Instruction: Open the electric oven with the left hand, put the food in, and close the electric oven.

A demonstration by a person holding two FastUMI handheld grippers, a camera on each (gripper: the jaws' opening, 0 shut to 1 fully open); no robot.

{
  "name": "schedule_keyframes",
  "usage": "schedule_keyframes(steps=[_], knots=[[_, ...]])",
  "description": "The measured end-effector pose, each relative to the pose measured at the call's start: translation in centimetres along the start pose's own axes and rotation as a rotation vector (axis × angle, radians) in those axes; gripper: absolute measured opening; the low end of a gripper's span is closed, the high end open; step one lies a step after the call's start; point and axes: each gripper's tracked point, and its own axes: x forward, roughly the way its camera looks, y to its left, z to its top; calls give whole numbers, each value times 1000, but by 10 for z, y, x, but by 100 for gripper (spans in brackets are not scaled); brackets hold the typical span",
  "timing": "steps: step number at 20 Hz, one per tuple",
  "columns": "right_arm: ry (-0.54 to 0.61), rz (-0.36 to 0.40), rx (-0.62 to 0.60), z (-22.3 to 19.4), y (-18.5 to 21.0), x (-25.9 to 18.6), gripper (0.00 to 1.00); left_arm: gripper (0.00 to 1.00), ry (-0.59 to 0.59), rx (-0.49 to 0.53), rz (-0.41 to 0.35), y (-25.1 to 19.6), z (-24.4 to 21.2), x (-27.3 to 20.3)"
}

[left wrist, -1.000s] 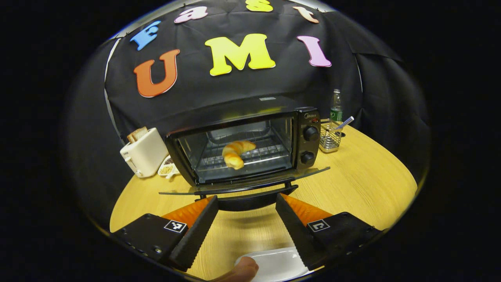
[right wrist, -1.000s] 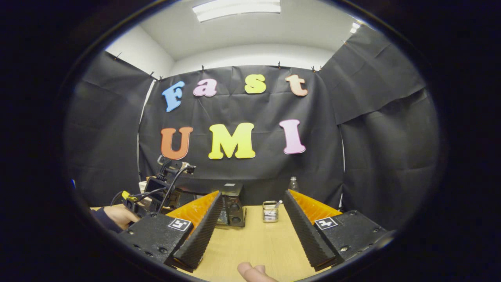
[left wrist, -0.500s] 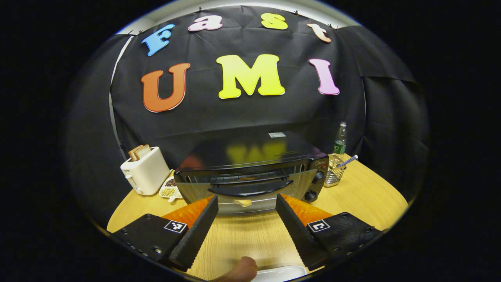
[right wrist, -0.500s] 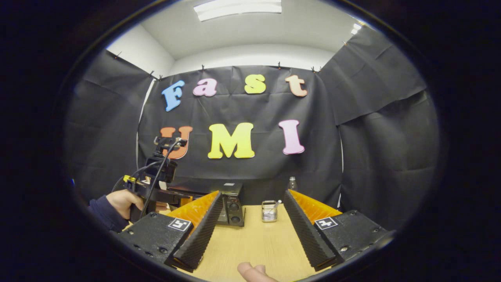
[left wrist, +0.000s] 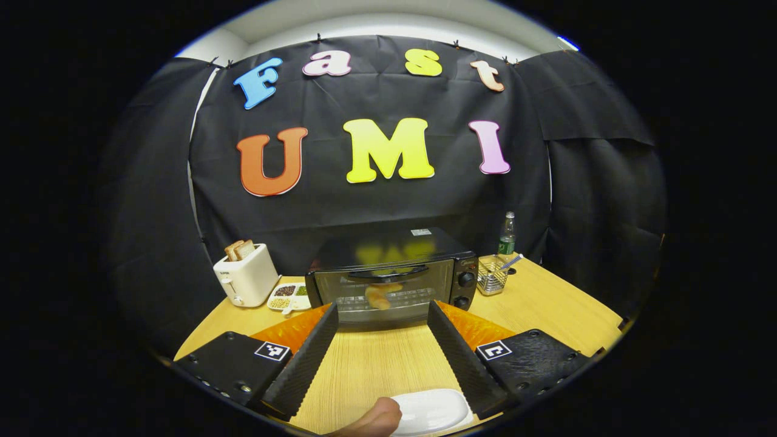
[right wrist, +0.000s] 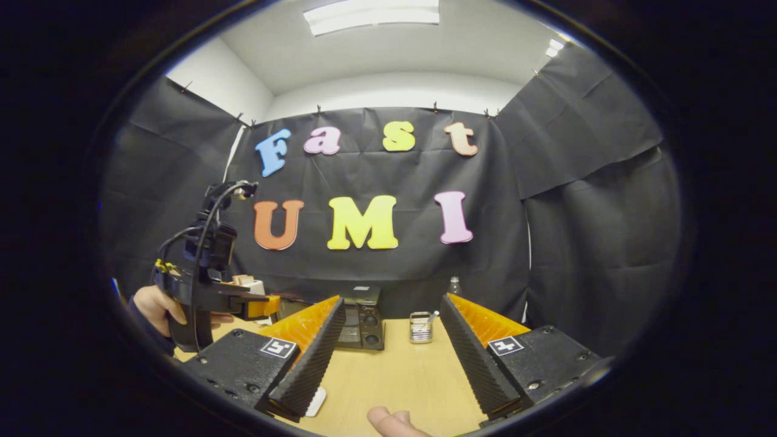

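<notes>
The black electric oven with a glass door [left wrist: 391,284] is shut, with the curved golden bread [left wrist: 379,295] inside (job looks done). Straight in front of it, the left gripper [left wrist: 382,340] is wide open, holding nothing. The right gripper [right wrist: 391,352] too.

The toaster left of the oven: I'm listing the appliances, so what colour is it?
The toaster is cream-white, with slices of bread sticking out of its top. The left gripper view shows it best.
</notes>
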Motion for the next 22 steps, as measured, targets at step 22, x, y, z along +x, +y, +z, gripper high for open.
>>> schedule_keyframes(steps=[22], knots=[[57,48,-30,-1,25,-16,100,96,-218,-40,36,9,8,-166]])
